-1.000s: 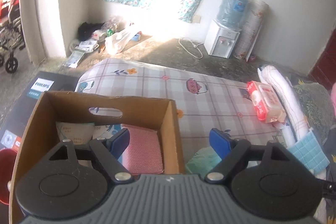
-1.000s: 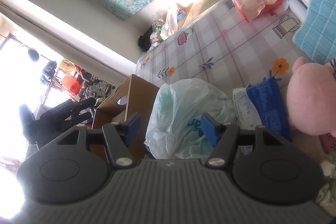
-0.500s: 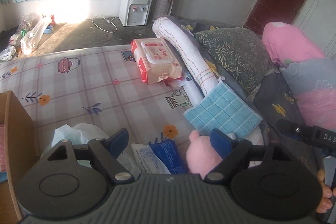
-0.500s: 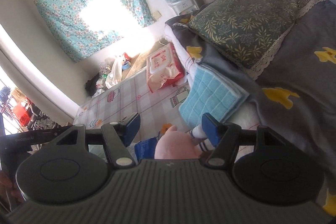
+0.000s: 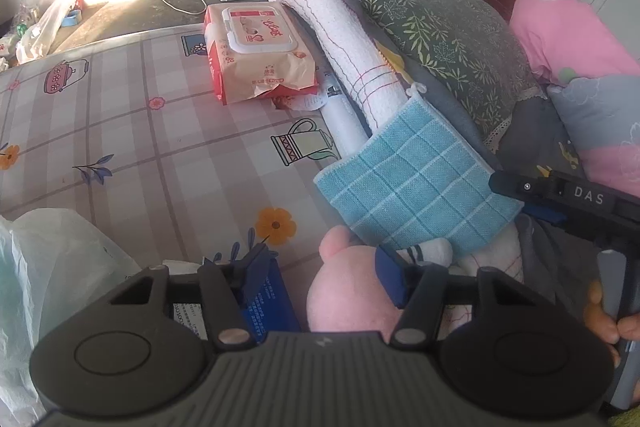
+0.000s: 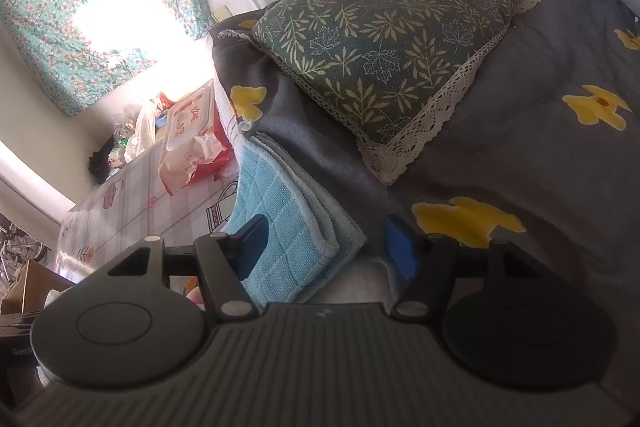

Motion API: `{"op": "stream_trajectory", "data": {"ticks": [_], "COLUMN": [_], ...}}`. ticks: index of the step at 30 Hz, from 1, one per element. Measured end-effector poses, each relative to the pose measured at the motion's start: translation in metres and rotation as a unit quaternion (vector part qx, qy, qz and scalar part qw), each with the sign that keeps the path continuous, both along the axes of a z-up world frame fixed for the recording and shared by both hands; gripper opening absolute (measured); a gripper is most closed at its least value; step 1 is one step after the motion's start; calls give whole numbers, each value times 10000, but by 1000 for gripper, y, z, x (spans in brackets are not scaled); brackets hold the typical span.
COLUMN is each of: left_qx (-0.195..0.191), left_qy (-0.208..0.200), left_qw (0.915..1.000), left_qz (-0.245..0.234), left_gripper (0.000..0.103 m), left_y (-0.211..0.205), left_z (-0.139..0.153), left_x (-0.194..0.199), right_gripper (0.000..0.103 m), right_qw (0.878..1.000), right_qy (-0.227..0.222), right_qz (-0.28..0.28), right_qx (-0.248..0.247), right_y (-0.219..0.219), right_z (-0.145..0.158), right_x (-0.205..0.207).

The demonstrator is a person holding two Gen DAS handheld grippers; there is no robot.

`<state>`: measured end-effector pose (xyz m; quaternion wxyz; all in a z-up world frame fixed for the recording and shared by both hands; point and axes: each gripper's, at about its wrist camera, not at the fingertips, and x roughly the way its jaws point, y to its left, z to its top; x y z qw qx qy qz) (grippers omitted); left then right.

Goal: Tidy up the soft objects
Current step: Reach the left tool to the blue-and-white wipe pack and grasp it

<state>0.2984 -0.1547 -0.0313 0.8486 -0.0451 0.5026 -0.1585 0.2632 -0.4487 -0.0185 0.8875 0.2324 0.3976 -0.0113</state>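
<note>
A round pink plush toy [image 5: 352,291] lies on the checked, flower-printed bedsheet [image 5: 160,131] at the near edge, between the spread fingers of the left gripper [image 5: 324,281], which grips nothing. Just beyond it a folded light-blue checked cloth [image 5: 412,187] rests against a rolled white towel [image 5: 340,39]. The right gripper [image 6: 326,247] is wide open over that cloth's near corner, holding nothing. A red-and-cream wet-wipe pack [image 5: 256,51] sits farther left.
</note>
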Motion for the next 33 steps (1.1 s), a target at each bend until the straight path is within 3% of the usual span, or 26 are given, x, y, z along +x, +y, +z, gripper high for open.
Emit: {"op": "stream_trajectory", "data": {"ticks": [7, 13, 15, 17, 21, 23, 29, 33], "left_qx": [95, 49, 53, 41, 40, 54, 145, 111], "left_qy": [-109, 196, 283, 329, 526, 615, 800, 936], "left_qw": [9997, 9993, 9992, 9992, 9984, 9979, 9967, 9955], "left_qz": [188, 314, 281, 225, 200, 175, 46, -1], "left_gripper": [57, 57, 57, 57, 52, 51, 51, 61], "left_y": [30, 57, 59, 59, 61, 62, 55, 51], "left_z": [18, 11, 5, 0, -15, -22, -37, -42], "left_x": [-2, -18, -25, -30, -37, -39, -31, -21], "right_gripper": [56, 58, 59, 60, 61, 61, 59, 60], "right_qw": [10000, 9956, 9940, 9926, 9779, 9726, 9607, 9440], "right_qy": [-26, -727, -903, -863, -105, 199, 1240, 1997], "right_qz": [-47, 75, 390, 852, 1722, 1848, 2265, 2547], "right_qx": [-30, -579, -469, -47, 1184, 1396, 1018, 643], "right_y": [1, 32, 50, 68, 108, 123, 171, 194], "right_z": [0, 37, 49, 53, 36, 26, -1, -25], "right_x": [0, -31, -39, -39, -10, 5, 63, 89]}}
